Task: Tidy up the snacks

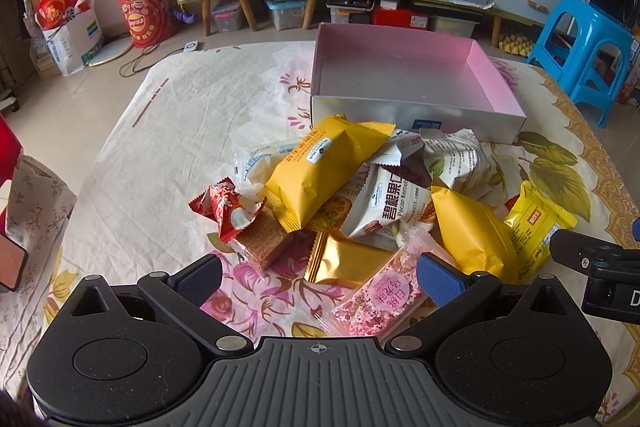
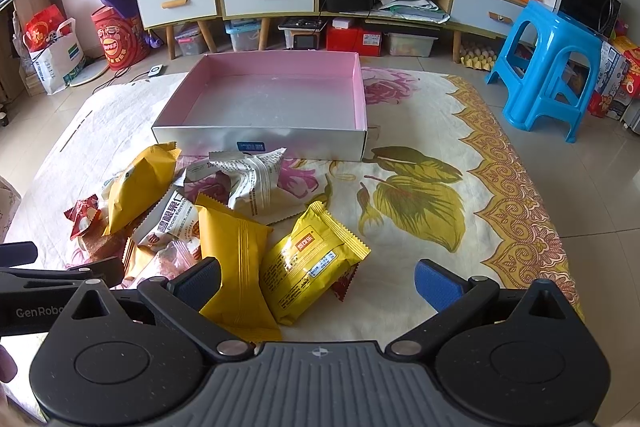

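fig. both wrist views, snack sorting at its start. pink-lined box (image 2: 276, 99) sits on the floral cloth (image 2: 420, 195) at the far side, w/ nothing visible inside it; no snack is in it yet, so by these views the task looks essentially undone. snack pile (image 1: 360, 195) lies loose on the cloth just in front of the box's near wall, pkts overlapping each other. left gripper (image 1: 320, 277) hovers low over the near edge of the pile, jaws spread wide, nothing between them; the pink speckled pkt (image 1: 380, 291) and gold foil pkt (image 1: 344, 259) lie between and just beyond its pads. right gripper (image 2: 318, 283) is likewise wide open and holds nothing; the yellow printed pkt (image 2: 312, 263) lies between its fingers, the plain yellow pkt (image 2: 236, 259) touching or just beside its left pad (cannot tell which). further back: large yellow pkt (image 1: 324, 167) on top of the heap, white pecan pkt (image 1: 384, 207), red wrapper (image 1: 224, 203), white crumpled pkt (image 2: 252, 183). remaining, as judged: every pkt still to be picked and placed in the box, approx. ten or more, exact count unclear since some are buried.
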